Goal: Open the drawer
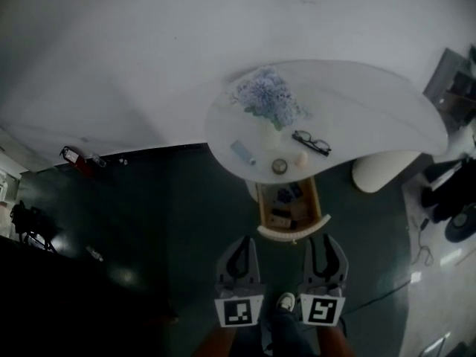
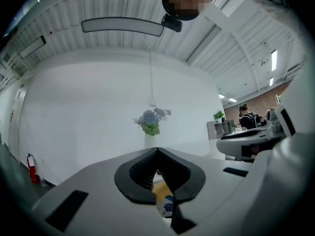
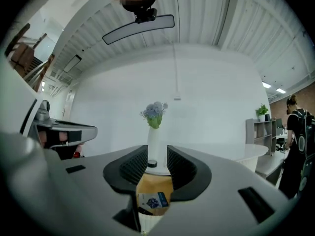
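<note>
Drawer (image 1: 291,233) stands pulled out from under the near edge of the white counter (image 1: 357,103), with a pale curved front and a wooden inside. Small things lie in it, among them a packet with blue print (image 3: 152,200); the rest are too dark to name. On the counter top are a bunch of pale blue flowers (image 1: 268,95) in a white vase (image 3: 153,149), a pair of glasses (image 1: 311,142) to their right, and a few small items near the front edge. Both tools sit side by side on the near side of the drawer front, apart from it, and point level toward the counter. Left tool (image 1: 243,239): in its own view its jaw tips meet and nothing is gripped; a sliver of the drawer shows below them. Right tool (image 1: 325,236): its jaws stand apart and nothing is gripped; the vase and the open drawer are visible through the gap. The floor (image 1: 149,222) is dark green, and a shoe (image 1: 285,301) shows between the two tools.
</note>
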The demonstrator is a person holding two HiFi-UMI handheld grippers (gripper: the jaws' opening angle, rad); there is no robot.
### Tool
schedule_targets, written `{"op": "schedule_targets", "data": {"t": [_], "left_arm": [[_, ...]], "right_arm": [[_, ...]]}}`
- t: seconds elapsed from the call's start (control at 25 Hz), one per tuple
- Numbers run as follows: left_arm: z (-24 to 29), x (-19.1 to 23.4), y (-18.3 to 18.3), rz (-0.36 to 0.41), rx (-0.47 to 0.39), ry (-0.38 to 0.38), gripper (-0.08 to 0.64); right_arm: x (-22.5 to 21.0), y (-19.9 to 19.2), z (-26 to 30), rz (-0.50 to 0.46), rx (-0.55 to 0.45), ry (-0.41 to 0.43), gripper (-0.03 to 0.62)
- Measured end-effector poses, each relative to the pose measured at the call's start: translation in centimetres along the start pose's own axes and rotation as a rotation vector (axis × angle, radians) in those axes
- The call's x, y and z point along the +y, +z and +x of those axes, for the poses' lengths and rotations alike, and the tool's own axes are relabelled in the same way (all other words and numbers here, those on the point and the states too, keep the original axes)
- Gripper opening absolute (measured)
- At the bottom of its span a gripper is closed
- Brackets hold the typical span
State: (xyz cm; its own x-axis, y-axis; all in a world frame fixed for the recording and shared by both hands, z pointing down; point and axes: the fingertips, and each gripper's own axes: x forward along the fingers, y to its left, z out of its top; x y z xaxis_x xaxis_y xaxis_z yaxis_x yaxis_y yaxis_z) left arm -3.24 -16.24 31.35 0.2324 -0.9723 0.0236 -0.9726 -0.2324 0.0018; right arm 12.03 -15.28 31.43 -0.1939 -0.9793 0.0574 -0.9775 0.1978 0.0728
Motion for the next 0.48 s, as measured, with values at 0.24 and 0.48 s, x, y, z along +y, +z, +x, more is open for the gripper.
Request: {"op": "schedule_targets", "data": {"t": [0.24, 0.48], "left_arm": [[0.0, -0.5, 5.3, 0.052, 0.025, -0.044, 0.003], [-1.0, -1.8, 9.5, 0.033, -0.031, -0.072, 0.003]], "right_arm": [[-0.2, 6.4, -0.2, -0.049, -0.013, 0.038, 0.123], [0.7, 11.8, -1.3, -0.064, -0.078, 0.066, 0.123]]}}
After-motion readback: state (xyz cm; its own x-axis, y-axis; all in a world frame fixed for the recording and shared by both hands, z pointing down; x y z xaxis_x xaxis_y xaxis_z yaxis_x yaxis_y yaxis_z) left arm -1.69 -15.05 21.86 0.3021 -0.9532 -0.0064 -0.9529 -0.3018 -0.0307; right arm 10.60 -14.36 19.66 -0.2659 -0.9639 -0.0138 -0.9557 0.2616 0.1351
